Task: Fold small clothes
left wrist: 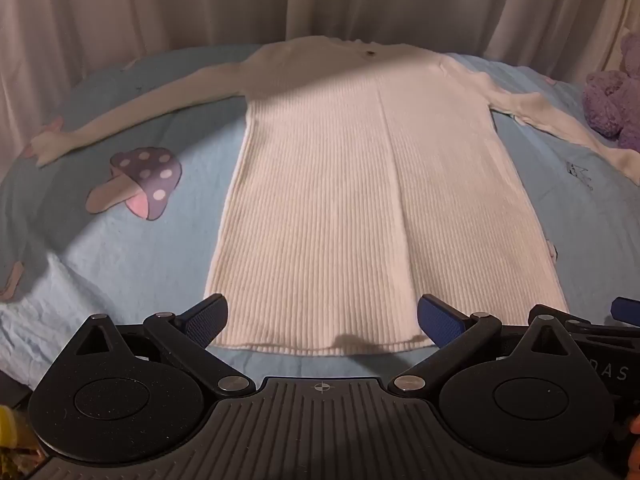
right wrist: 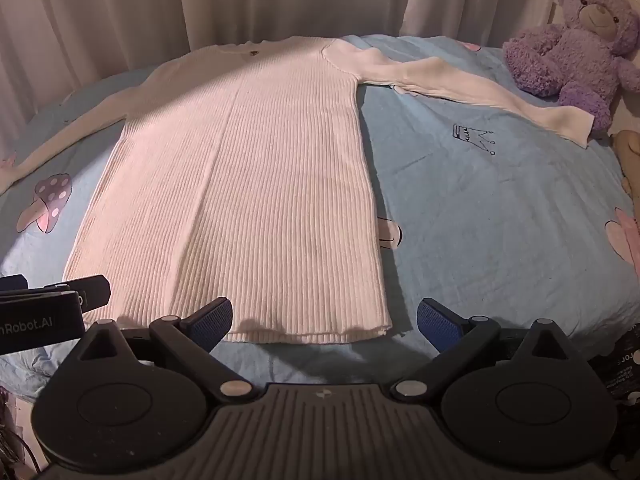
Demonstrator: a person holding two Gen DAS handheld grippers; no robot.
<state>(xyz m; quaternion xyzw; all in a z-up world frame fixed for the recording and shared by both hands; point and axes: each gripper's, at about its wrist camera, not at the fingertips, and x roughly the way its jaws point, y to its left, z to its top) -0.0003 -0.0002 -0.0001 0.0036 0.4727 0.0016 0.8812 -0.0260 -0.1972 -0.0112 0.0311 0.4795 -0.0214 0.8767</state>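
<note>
A cream ribbed long-sleeve sweater (left wrist: 360,200) lies flat on a light blue sheet (left wrist: 132,264), hem towards me, both sleeves spread out to the sides. It also shows in the right wrist view (right wrist: 248,184). My left gripper (left wrist: 322,320) is open and empty, its blue-padded fingers hovering over the hem's left and middle part. My right gripper (right wrist: 324,320) is open and empty, over the hem's right corner. The left gripper's body (right wrist: 52,304) shows at the left edge of the right wrist view.
A purple teddy bear (right wrist: 576,48) sits at the far right by the right sleeve's cuff (right wrist: 572,124). Beige curtains (left wrist: 320,0) hang behind the bed. The sheet has a mushroom print (left wrist: 140,180) left of the sweater and a crown print (right wrist: 474,138) on its right.
</note>
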